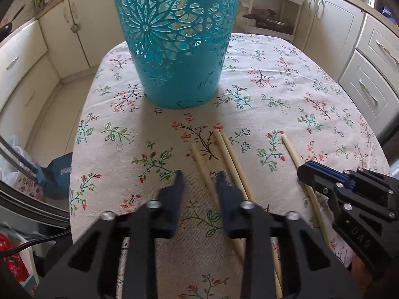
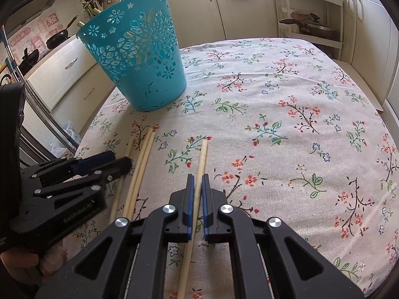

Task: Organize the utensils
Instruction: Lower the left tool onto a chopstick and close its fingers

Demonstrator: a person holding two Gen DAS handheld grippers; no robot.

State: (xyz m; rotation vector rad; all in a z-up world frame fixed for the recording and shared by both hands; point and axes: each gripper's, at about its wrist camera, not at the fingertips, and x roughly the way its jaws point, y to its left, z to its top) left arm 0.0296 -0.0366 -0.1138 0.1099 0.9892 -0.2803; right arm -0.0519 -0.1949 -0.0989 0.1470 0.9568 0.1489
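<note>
A floral cloth-covered table (image 2: 286, 94) carries a teal perforated plastic basket (image 2: 139, 59). The black left gripper (image 1: 199, 177) gapes wide above three pale wooden chopsticks (image 1: 232, 159). The right gripper (image 2: 198, 182) pinches a fourth single chopstick (image 2: 202, 157).

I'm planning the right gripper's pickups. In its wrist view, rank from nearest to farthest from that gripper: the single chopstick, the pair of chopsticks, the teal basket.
1. Single chopstick: between the fingers of the right gripper.
2. Pair of chopsticks: lying to its left, by the left gripper.
3. Teal basket: upright, far ahead-left on the floral tablecloth.
</note>
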